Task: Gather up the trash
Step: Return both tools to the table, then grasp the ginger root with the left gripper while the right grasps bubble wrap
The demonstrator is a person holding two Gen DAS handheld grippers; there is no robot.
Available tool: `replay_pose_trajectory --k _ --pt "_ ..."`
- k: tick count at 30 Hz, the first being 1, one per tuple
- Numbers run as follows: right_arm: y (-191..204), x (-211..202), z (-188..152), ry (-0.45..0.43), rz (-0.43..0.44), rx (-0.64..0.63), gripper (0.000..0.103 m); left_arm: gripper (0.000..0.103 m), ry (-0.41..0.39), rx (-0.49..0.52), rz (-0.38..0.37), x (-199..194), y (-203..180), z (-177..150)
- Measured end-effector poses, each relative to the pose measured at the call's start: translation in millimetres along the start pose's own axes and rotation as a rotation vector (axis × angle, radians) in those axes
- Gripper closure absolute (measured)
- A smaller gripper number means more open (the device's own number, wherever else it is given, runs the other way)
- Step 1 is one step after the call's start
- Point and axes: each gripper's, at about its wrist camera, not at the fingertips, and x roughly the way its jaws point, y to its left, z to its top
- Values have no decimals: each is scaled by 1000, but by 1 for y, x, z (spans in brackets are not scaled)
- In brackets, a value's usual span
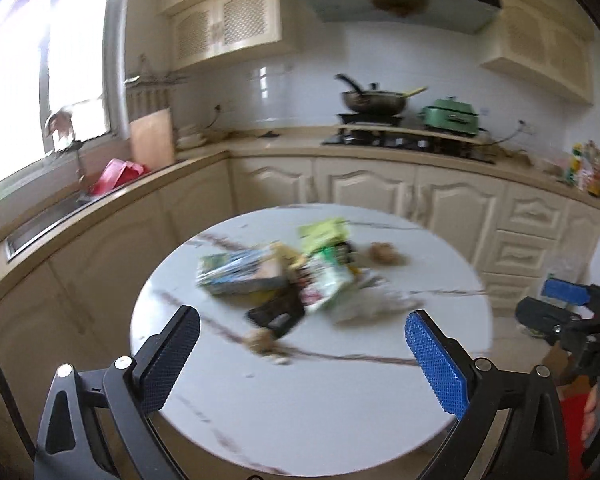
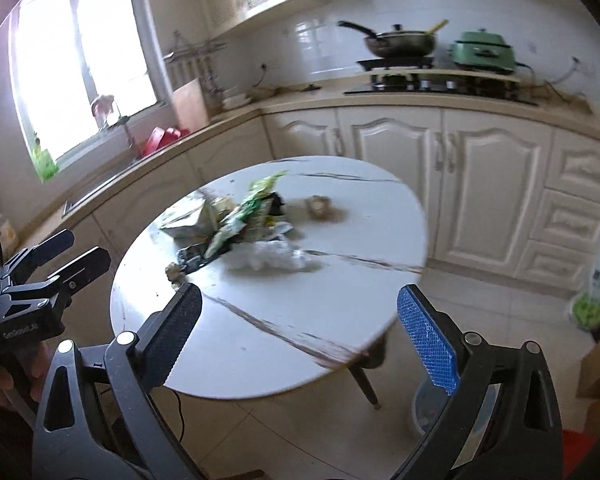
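Hovering above the round table (image 1: 340, 420), left gripper (image 1: 302, 354) and right gripper (image 2: 300, 334) both spread wide, nothing between the pads. Trash pile (image 1: 292, 276) sits mid-table, blurred, untouched.

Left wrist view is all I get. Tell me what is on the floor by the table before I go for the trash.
Observer: What looks like a pale round bin stands on the floor, just right of the table leg and partly under the table edge.
Operator: Now report the right gripper's jaws.
Observer: The right gripper has its jaws wide open, with nothing between them.
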Motion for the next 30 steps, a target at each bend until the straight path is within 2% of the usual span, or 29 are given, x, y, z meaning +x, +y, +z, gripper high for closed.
replay_pose_trajectory --k 3,6,10,13,19,23,28,29,30 --pt "12 23 3 33 -11 -33 0 2 32 -30 21 7 21 -7" --pt "15 42 2 63 -11 -42 0 2 76 -51 31 19 38 -14" --pt "17 72 1 114 -20 -58 0 2 131 -33 46 34 53 -26" --pt "17 90 1 142 -25 -70 0 2 174 -39 41 47 59 -31" --pt "15 125 5 192 -36 -91 0 4 235 -13 28 89 57 -18" --pt "17 144 8 219 -34 -117 0 21 270 2 16 123 55 -8" --pt "20 166 14 242 -28 -146 0 42 311 -36 -14 177 64 12" --pt "21 168 15 243 -25 -149 0 52 313 -41 -28 179 65 12" --pt "22 173 17 246 -24 -152 0 71 315 -50 -48 181 67 13"
